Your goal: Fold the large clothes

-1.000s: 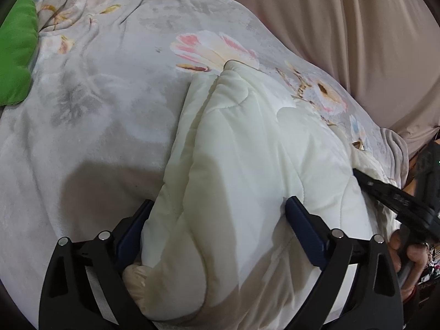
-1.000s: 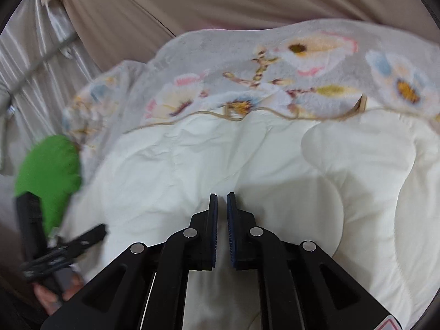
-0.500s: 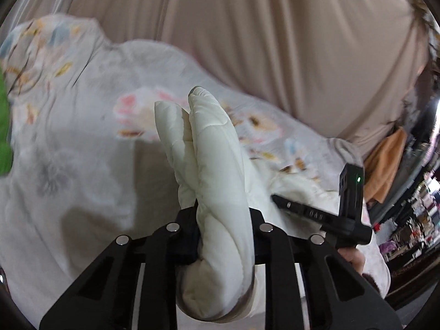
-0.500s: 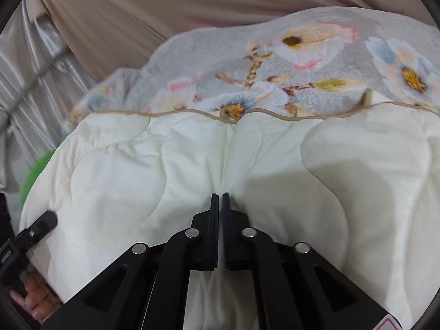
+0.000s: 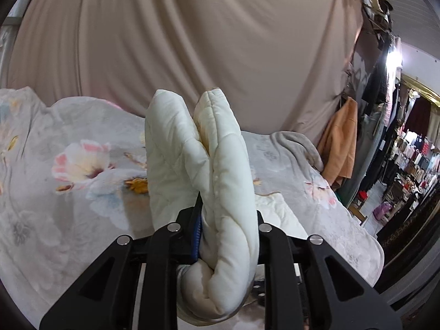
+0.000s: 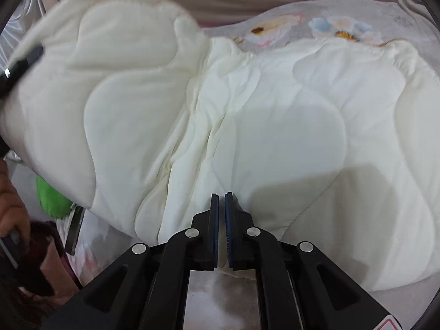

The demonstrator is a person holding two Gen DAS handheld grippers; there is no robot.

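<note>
No legible writing or brand marks appear. One cream quilted garment (image 5: 220, 165) lies across a bed covered by one grey floral blanket (image 5: 68, 165). Left gripper (image 5: 225, 220): jaws clamped on a thick doubled fold of the garment, which stands upright between them above the bed. Right gripper (image 6: 222, 214): jaws nearly together, a thin edge of the garment (image 6: 275, 110) apparently pinched between them, though the contact is hard to see. One green item (image 6: 51, 200) shows beneath the raised portion; one hand (image 6: 11, 217) at left edge.

Both wrist views close; share quilt (image 5: 220, 170).
</note>
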